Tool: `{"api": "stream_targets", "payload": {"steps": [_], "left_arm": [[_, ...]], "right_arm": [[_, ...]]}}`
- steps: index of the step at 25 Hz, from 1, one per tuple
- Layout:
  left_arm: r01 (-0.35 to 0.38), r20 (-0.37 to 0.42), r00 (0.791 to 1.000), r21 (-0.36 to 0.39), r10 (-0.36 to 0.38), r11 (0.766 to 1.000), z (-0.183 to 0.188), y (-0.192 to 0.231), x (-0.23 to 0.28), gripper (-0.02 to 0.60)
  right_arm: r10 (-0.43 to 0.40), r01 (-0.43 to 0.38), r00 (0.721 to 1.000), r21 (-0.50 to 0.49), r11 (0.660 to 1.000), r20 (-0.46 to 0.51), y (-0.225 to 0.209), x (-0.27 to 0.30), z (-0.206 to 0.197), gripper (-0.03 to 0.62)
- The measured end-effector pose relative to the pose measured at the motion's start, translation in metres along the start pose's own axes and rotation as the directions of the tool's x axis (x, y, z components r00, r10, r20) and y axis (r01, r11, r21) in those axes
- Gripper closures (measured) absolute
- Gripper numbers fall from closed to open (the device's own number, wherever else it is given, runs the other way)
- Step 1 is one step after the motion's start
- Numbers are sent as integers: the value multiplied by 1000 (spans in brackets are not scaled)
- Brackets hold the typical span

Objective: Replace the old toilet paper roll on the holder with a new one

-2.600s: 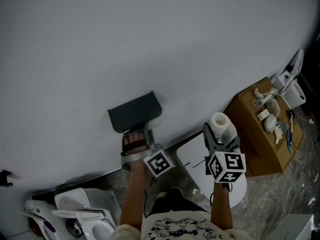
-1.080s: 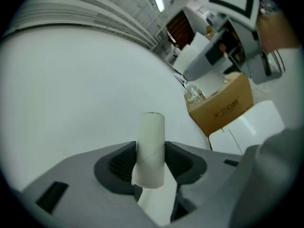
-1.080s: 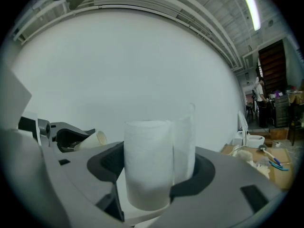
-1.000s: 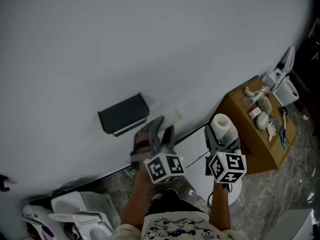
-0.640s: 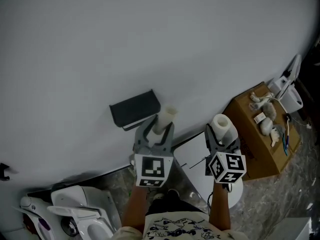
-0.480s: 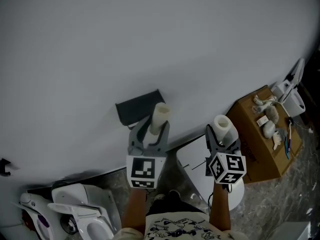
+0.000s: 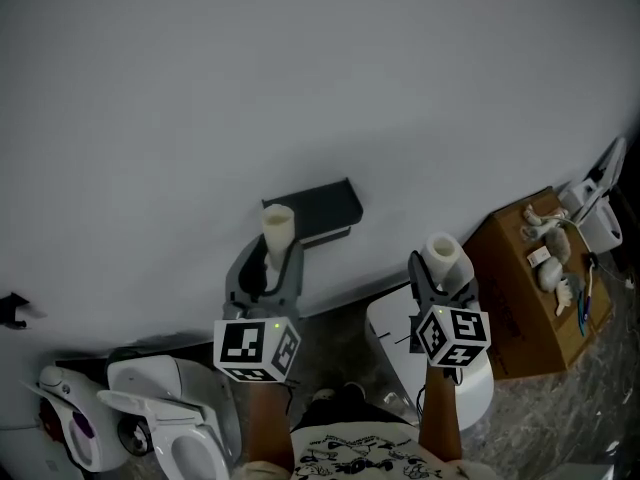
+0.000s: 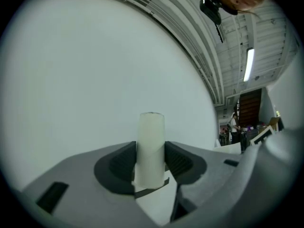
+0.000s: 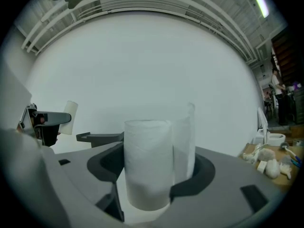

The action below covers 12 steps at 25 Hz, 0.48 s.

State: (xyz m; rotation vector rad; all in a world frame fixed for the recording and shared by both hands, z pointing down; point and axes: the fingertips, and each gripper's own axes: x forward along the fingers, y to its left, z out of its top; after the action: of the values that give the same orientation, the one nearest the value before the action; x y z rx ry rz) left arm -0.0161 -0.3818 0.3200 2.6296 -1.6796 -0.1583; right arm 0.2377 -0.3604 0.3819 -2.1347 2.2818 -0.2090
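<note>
While we face the white wall, the toilet sits lower left and the cardboard box at right. The dark holder is mounted low on the wall. Our right gripper pinches the new toilet paper roll upright, right of the holder and apart from it. Our left gripper clamps the old cardboard core upright, near the holder's left end.
</note>
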Motion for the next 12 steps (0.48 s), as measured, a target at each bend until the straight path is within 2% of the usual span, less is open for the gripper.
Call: {"api": "stream_targets", "payload": {"steps": [3, 7, 12], "left_arm": [[-17, -2, 1000, 10, 17, 1000, 1, 9, -6, 393], [-23, -5, 1000, 11, 23, 1000, 1, 15, -12, 393], [-34, -11, 999, 11, 35, 999, 1, 22, -19, 393]], "right_arm": [[21, -22, 1000, -13, 1000, -10, 11, 5, -3, 289], [45, -48, 998, -83, 995, -37, 23, 15, -11, 289], [57, -79, 994, -251, 965, -97, 33, 37, -25, 289]]}}
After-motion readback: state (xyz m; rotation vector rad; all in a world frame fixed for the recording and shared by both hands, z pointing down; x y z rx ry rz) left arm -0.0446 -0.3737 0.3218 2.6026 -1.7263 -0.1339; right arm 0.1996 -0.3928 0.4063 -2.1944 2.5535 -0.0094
